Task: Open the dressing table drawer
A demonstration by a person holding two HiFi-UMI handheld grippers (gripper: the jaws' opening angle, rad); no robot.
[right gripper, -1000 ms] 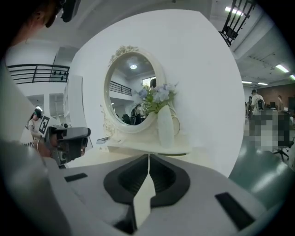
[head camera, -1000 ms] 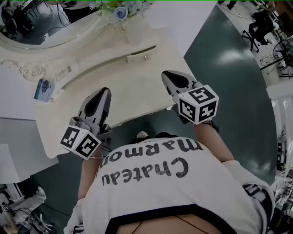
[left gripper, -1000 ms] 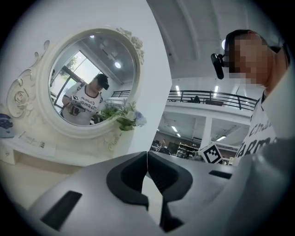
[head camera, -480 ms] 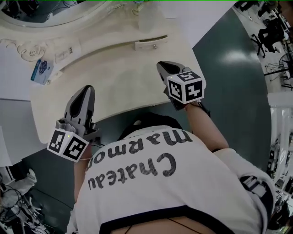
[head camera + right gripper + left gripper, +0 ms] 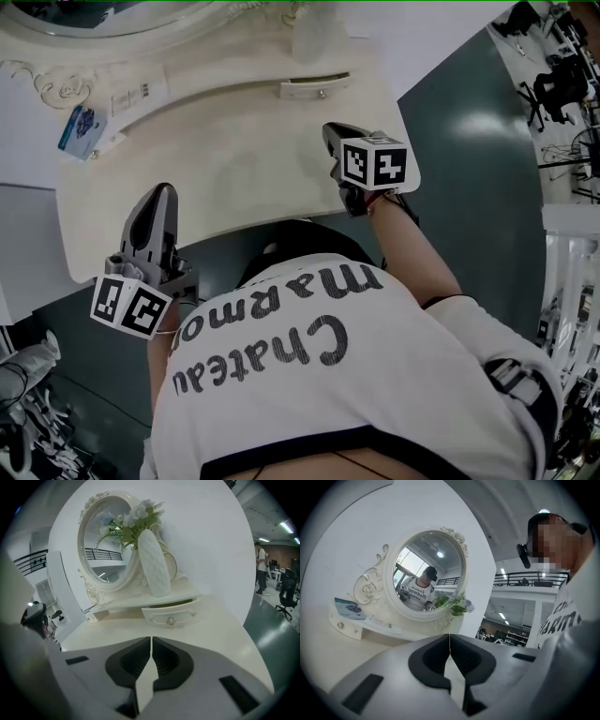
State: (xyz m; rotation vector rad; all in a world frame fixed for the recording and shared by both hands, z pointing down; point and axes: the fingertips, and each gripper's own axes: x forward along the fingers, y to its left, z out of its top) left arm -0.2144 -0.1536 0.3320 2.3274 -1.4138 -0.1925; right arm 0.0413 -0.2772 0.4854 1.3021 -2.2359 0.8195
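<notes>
Both grippers are clenched on nothing. My left gripper (image 5: 159, 195) has its jaws pressed together, with the mirror (image 5: 429, 573) well ahead of its fingers and a blue card (image 5: 349, 607) off to their left. My right gripper (image 5: 330, 133) is closed and empty too; the drawer (image 5: 171, 612), pulled slightly out, sits ahead of its fingertips, apart from them, below the white vase (image 5: 153, 562).

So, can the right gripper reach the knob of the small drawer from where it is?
Probably yes: only bare tabletop lies between the right gripper and the knob, which faces it. Its jaws are shut and must open first.
</notes>
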